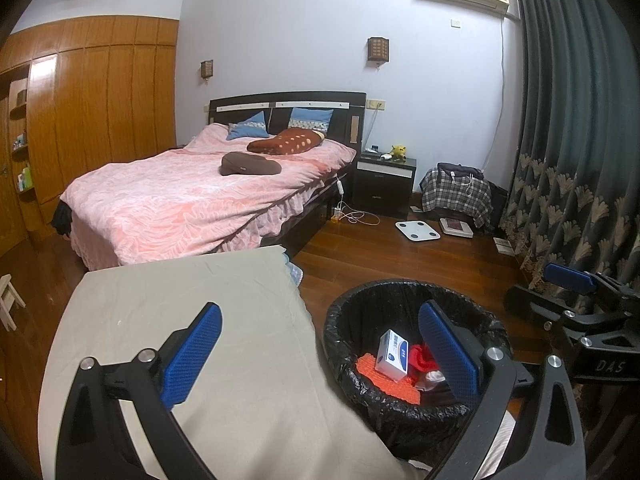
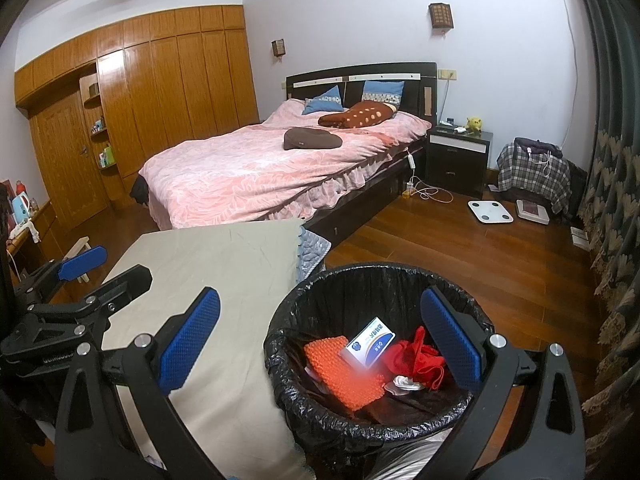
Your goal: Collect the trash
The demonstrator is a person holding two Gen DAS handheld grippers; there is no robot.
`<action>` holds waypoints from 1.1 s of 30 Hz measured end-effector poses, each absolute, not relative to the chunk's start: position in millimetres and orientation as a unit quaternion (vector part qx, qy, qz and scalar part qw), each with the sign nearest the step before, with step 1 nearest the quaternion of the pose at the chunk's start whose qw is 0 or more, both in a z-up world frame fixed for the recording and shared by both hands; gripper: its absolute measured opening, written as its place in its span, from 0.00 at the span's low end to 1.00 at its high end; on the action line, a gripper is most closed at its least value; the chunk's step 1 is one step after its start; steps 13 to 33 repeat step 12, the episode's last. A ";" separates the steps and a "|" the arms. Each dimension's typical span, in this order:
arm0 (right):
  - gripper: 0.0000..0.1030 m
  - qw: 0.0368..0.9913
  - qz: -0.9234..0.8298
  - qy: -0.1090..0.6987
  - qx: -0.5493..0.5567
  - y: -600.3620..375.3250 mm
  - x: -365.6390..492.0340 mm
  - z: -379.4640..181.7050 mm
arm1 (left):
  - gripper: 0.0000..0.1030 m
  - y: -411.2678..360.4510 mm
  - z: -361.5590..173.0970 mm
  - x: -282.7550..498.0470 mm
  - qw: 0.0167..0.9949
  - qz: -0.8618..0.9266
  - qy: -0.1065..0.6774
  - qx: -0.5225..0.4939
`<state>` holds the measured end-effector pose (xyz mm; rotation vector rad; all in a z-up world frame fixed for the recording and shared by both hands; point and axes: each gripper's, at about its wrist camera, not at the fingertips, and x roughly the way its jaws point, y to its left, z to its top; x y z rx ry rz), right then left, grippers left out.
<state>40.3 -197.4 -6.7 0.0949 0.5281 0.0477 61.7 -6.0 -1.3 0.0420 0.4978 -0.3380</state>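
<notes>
Left gripper (image 1: 320, 360): jaws spread wide, holding nothing, straddling the near right edge of the table (image 1: 180, 320) and the bin's left rim.
Right gripper (image 2: 320, 344): jaws also spread wide and empty, hanging over the bin.
Bin (image 2: 400, 280): black-lined, on the floor just beside the table's right edge.
Trash: a white and blue box (image 2: 370, 340), an orange knitted piece (image 2: 340, 372) and a red cloth (image 2: 416, 356) lie inside the bin.
Table: the beige top shows no trash.
Risk: a low finger could snag the loose liner and tip the bin; the two grippers, near each other, might collide.
</notes>
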 end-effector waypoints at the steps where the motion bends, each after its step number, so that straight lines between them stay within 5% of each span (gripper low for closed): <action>1: 0.95 0.964 0.024 0.261 0.047 -197.2 40.3 -6.7 | 0.94 -4.9 -2.3 61.8 0.955 -0.167 0.246 0.020; 33: 0.95 0.964 0.024 0.262 0.047 -197.6 41.0 -5.5 | 0.94 -3.0 -3.9 62.2 0.954 -0.166 0.247 0.021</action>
